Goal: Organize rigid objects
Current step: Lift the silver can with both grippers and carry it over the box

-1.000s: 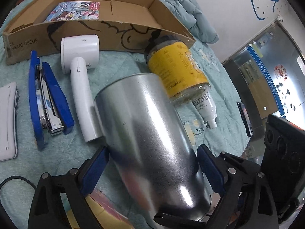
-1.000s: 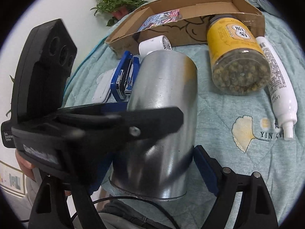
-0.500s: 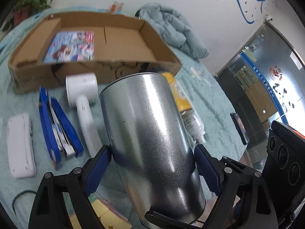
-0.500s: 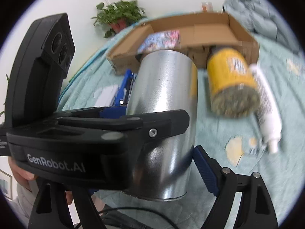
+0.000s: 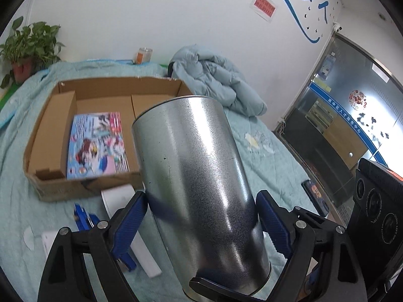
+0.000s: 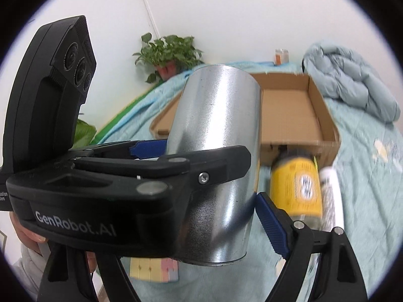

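Both grippers, left gripper (image 5: 201, 222) and right gripper (image 6: 209, 196), clamp a metal can (image 5: 194, 176) held above the bed before the cardboard box (image 5: 47, 130) (only a booklet (image 5: 97, 143) inside); jar (image 6: 296, 183), tube (image 6: 331, 198) and stapler (image 5: 84, 217) remain outside.

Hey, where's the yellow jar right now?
In the right wrist view the yellow jar lies on its side on the teal cover, just in front of the cardboard box, between the metal can and the white tube.
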The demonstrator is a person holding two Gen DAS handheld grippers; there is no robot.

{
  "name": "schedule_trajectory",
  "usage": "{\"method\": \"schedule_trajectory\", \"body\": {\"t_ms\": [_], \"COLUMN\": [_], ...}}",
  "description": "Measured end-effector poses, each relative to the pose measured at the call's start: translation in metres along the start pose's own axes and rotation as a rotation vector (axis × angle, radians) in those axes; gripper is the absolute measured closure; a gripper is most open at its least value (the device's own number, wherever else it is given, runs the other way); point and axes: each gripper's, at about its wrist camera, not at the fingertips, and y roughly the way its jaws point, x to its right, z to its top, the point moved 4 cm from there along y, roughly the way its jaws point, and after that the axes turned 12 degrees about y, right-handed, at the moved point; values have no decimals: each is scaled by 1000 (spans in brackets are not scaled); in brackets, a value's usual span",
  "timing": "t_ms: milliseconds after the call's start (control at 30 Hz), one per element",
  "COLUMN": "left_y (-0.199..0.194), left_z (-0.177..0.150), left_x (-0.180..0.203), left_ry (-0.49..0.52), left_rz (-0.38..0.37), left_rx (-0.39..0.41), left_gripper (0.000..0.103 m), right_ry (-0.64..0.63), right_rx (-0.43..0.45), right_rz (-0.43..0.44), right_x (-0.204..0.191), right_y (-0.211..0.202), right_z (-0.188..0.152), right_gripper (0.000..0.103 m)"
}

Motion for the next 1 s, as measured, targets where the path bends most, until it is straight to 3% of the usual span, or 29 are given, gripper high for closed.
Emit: {"method": "schedule_trajectory", "body": {"t_ms": [300, 567, 733, 1000], "left_y": [4, 45, 90, 165], "left_z": [74, 122, 126, 96], "left_x": [-35, -77, -109, -143], "left_ry": [-2, -35, -81, -142], "left_rz": [2, -2, -12, -44], "left_rx": [37, 1, -63, -173], "left_gripper": [17, 17, 17, 17], "right_ry": [-58, -54, -51, 8], "right_rx": [54, 22, -46, -165], "right_rz": [0, -4, -8, -18], "right_x": [-3, 6, 18, 45], "right_y": [20, 47, 79, 133], "right_z": [65, 109, 124, 118], "right_gripper": [19, 19, 19, 19]}}
